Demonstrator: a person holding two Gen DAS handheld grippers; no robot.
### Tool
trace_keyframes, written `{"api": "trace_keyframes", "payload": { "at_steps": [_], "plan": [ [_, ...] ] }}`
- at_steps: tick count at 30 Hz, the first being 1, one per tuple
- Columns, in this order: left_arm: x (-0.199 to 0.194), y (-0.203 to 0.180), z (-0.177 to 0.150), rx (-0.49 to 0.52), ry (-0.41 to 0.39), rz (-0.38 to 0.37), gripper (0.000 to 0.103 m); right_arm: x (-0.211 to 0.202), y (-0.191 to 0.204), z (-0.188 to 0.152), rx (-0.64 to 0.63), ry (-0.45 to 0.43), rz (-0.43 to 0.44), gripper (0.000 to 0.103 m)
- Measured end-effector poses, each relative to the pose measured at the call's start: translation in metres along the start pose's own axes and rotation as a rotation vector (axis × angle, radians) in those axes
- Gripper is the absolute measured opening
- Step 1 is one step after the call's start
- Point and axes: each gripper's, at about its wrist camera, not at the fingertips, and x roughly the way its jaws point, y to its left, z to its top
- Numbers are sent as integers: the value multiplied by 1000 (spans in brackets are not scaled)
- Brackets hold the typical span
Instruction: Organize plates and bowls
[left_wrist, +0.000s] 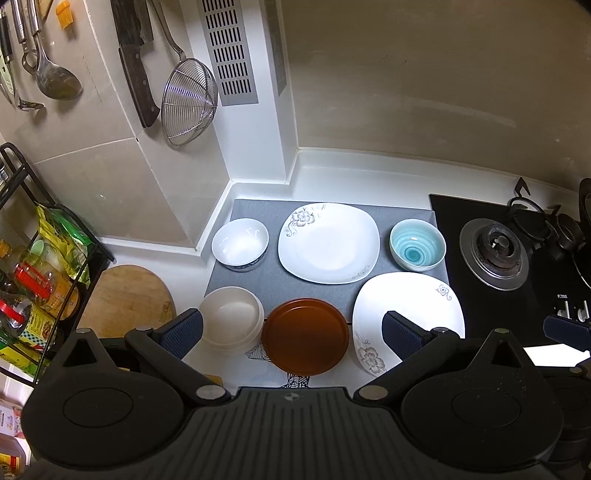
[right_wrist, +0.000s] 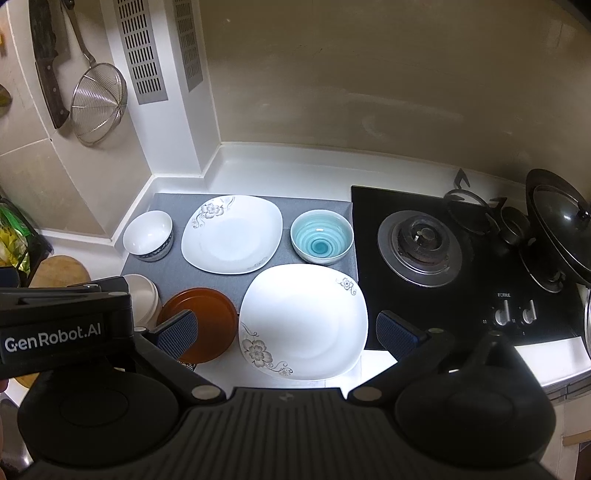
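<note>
Left wrist view, left gripper (left_wrist: 291, 330) jaws spread empty above upright brown plate (left_wrist: 306, 336), right gripper (right_wrist: 284, 332) likewise.

"GenRobot.AI" on the left gripper (right_wrist: 55, 325); "FOTILE" on the stove (right_wrist: 504, 295)

We've got dim, warm kitchen light, harsh glare blowing out the nearest white plate (right_wrist: 306, 317), heavy fisheye bending at edges, everything reasonably sharp.

Home kitchen: gas hob (right_wrist: 421, 247) set into the desk (left_wrist: 332, 173), cleaver (left_wrist: 135, 66) and strainer (left_wrist: 188, 107) hung on tiled wall.
</note>
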Motion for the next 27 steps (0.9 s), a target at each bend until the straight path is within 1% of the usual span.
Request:
{"api": "trace_keyframes", "payload": {
  "at_steps": [9,12,14,16,17,19,21,22,23,24,25,26,27],
  "plan": [
    [6,-5,-5,-6,4,-7,103,7,-3,-4,-5,5,-1,103],
    [11,-7,-8,-6,7,-4,103,13,-6,-7,-6,5,16,103],
    [18,-10,-11,-6,-8,2,103,20,-8,-11,-13,-22,30,103],
    [29,-12,-17,0,-27,-16,103,31,-10,-19,-22,-64,41,103],
    [38,-12,-20,8,-18,-42,103,39,-11,-23,-31,-71,52,103],
    [61,-12,-28,8,26,-100,103,61,-19,-31,-42,-49,94,103],
    [84,-10,-38,-30,60,-142,102,85,-33,-43,-14,-37,172,103],
    [95,-8,-44,-64,63,-165,102,96,-44,-51,16,-56,214,103],
    [103,-6,-49,-99,54,-189,102,106,-56,-60,45,-95,242,103],
    [111,-5,-53,-125,40,-201,103,114,-69,-70,70,-132,264,103],
    [120,-7,-57,-131,30,-200,103,123,-83,-80,91,-158,287,103],
    [129,-10,-58,-123,29,-193,103,133,-96,-86,103,-150,294,103],
    [137,-14,-60,-114,37,-184,103,145,-106,-89,96,-117,282,103]
  ]
}}
